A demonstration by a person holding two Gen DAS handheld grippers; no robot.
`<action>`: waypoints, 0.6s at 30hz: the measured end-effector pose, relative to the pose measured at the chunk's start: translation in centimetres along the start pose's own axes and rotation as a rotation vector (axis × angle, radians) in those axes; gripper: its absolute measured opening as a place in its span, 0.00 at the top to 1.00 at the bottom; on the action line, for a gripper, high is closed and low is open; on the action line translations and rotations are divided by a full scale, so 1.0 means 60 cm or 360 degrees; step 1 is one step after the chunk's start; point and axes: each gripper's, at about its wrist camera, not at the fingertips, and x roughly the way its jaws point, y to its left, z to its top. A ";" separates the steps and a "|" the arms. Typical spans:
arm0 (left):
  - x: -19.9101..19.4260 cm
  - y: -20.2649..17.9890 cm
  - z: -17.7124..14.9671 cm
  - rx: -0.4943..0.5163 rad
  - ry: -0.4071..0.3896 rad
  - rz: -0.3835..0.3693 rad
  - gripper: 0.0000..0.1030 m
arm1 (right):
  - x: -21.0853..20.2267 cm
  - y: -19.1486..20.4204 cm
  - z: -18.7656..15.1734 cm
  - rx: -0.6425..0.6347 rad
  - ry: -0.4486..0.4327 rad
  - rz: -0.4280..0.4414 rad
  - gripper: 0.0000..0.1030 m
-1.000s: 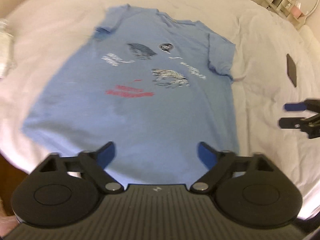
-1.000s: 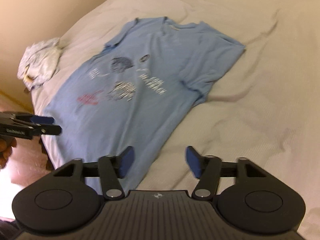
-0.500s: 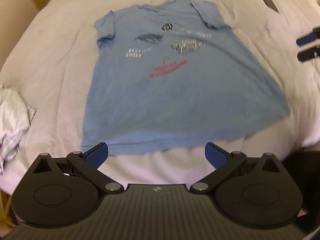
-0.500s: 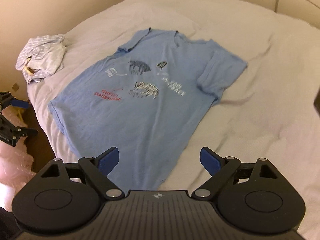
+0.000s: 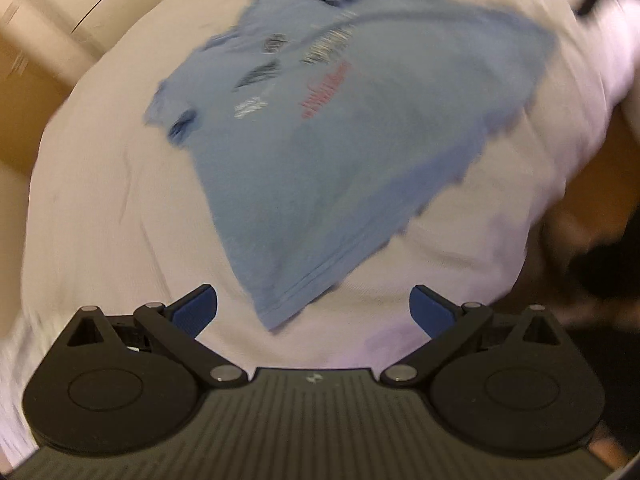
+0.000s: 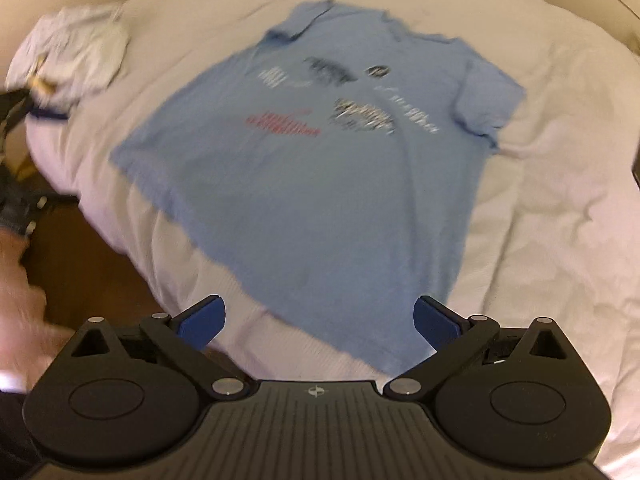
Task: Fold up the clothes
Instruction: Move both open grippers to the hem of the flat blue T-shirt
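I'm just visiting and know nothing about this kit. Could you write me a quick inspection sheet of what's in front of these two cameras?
Surface: white bedcover, wrinkled.
Job's things: blue T-shirt spread flat, print side up, not yet folded; hem near the bed's edge.
Clutter: crumpled pale cloth by the far left corner.
Grippers: left gripper and right gripper both open, holding nothing, near the hem corners.
Cables: nothing seen.
Surroundings: wooden floor beside the bed; a blurred hand at the left edge.
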 end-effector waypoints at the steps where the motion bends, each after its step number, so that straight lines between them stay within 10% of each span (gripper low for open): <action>1: 0.013 -0.004 -0.004 0.0082 -0.0006 0.0004 0.07 | 0.002 0.009 -0.002 -0.0028 0.0011 -0.0012 0.00; 7: 0.096 -0.017 -0.028 0.0477 -0.0029 0.0038 0.18 | 0.045 0.027 -0.026 -0.0138 0.0017 -0.0073 0.07; 18: 0.168 -0.016 -0.038 0.0616 -0.0163 0.0175 0.27 | 0.127 0.056 -0.070 -0.0433 -0.0012 -0.0222 0.21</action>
